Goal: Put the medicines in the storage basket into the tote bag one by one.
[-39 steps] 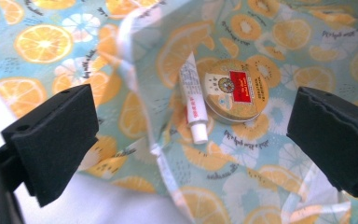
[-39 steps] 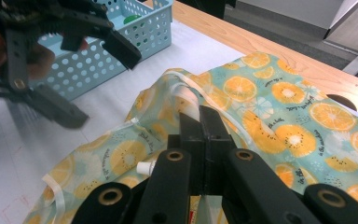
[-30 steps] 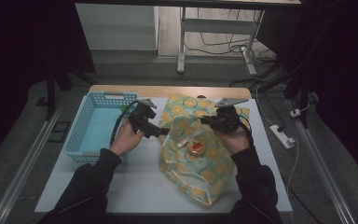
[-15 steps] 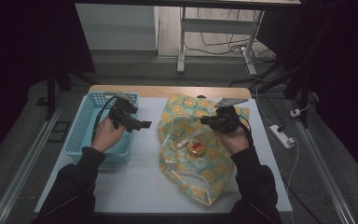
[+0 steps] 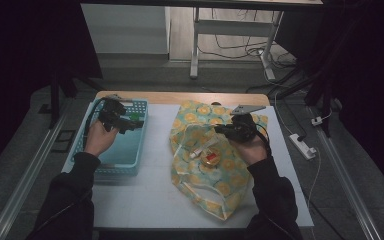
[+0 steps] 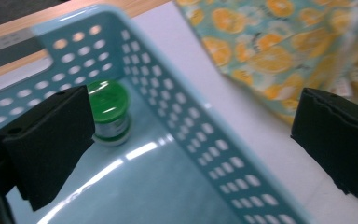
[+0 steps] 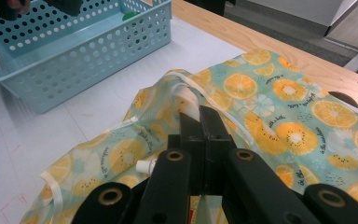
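White table (image 5: pixel 145 190), dim room around it, orange-print bag (image 5: pixel 207 170) as the landmark at centre-right. Left of bag: blue basket (image 5: pixel 130 160), green-lidded jar (image 6: pixel 108 112) upright in its far corner, no contact with the tongs. Left tongs (image 5: pixel 130 123) over the basket, jaws wide apart, nothing between them; jar sits beyond the left jaw in the left gripper view, partly masked by it. Right tongs (image 5: pixel 223 131) at the bag's upper right edge, jaws fully closed, pinching bag fabric as far as the right gripper view allows, grip point hidden behind the jaw bodies. Inside the bag mouth: white tube (image 5: pixel 202 149), long axis running diagonally from bag centre toward the right tongs, plus a small red-and-yellow round item (image 5: pixel 211 159) just below it. Key relation: remaining items lie right of the left tongs, across the basket wall and a strip of bare table. Right tongs nearer, but busy holding the bag open. Left tongs free, so likely next reach: rightward into the bag mouth, jaws turned across the tube's axis.
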A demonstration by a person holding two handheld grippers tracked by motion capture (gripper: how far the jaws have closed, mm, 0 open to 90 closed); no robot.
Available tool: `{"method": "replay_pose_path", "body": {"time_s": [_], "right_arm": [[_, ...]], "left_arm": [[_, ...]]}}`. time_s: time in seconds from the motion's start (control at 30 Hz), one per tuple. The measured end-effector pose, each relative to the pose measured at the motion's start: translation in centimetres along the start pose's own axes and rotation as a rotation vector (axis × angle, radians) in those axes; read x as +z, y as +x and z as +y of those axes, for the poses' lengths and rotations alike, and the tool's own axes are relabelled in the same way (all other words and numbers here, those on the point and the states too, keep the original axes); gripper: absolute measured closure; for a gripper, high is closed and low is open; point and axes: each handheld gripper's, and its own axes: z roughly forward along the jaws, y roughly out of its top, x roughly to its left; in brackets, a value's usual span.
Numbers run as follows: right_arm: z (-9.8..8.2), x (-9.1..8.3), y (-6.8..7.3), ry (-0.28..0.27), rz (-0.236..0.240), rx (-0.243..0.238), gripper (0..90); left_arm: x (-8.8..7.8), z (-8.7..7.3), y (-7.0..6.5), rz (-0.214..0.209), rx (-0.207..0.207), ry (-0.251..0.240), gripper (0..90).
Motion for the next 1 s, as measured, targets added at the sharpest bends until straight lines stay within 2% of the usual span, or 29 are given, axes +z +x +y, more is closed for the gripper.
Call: {"method": "replay_pose_path", "body": {"time_s": [0.2,0.4,0.57,0.8,1.0], "right_arm": [[0.0,0.0,0.0,0.0,0.001,0.002,89.7],[0.0,0.0,0.0,-0.001,0.0,0.003,89.7],[0.0,0.0,0.0,-0.001,0.001,0.003,89.7],[0.0,-0.1,-0.1,-0.004,0.001,0.003,89.7],[0.0,-0.1,-0.1,-0.005,0.001,0.003,89.7]], "left_arm": [[0.9,-0.4,1.6,0.035,-0.038,0.019,0.0],[2.1,-0.5,2.6,0.088,-0.062,0.061,0.0],[3.2,-0.3,3.1,0.109,-0.06,0.095,0.0],[4.6,0.2,3.8,0.116,-0.052,0.145,0.1],[5.3,0.6,4.1,0.148,-0.043,0.168,5.6]]}}
